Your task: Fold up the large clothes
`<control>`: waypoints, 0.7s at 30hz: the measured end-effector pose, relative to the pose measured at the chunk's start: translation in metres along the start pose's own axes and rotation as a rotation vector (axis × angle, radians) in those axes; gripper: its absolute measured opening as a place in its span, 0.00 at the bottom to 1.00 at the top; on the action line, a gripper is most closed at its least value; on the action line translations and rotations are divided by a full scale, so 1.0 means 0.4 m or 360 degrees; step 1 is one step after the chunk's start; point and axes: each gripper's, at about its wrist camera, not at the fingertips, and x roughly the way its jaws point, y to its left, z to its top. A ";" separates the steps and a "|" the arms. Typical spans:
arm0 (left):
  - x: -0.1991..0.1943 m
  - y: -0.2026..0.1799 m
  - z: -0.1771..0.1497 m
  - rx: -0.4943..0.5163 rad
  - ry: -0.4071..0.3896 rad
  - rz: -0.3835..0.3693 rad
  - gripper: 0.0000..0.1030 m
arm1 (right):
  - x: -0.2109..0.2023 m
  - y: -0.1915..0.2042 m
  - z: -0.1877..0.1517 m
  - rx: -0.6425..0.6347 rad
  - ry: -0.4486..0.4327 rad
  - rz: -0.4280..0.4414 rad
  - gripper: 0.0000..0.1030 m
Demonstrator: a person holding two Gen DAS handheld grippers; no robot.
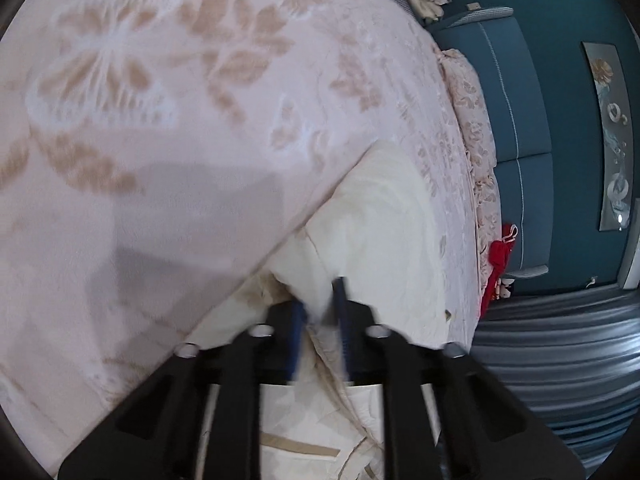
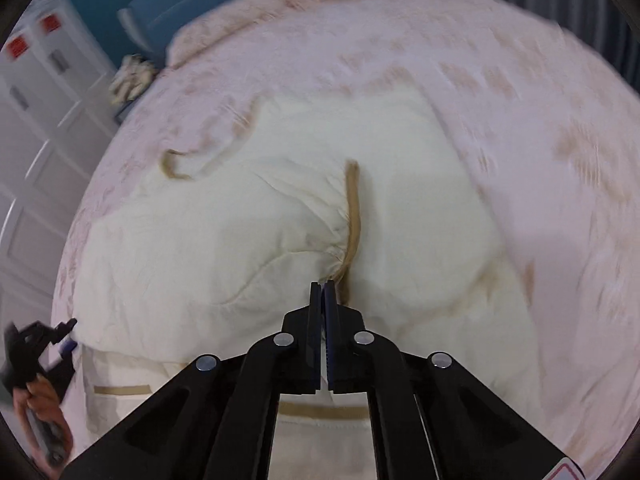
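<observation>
A large cream garment (image 2: 248, 240) with tan trim lies spread on a pink floral bedspread (image 2: 520, 128). In the right wrist view a tan band (image 2: 354, 216) runs down its middle to my right gripper (image 2: 323, 286), which is shut on the fabric's near edge. In the left wrist view my left gripper (image 1: 322, 300) is shut on a fold of the same cream garment (image 1: 376, 216), with cloth between the blue pads. The left gripper also shows at the far left of the right wrist view (image 2: 60, 334), at the garment's left edge.
The bedspread (image 1: 160, 120) covers the bed. A blue headboard (image 1: 508, 100), pillows (image 1: 472, 120) and a red item (image 1: 498, 260) lie at the head end. White cupboard doors (image 2: 36, 100) stand to the left, grey curtains (image 1: 560, 344) to the side.
</observation>
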 end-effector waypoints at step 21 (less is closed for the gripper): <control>0.097 -0.021 -0.117 0.0695 -0.0127 0.0281 0.09 | 0.127 -0.083 -0.080 -0.0173 0.0035 -0.0294 0.02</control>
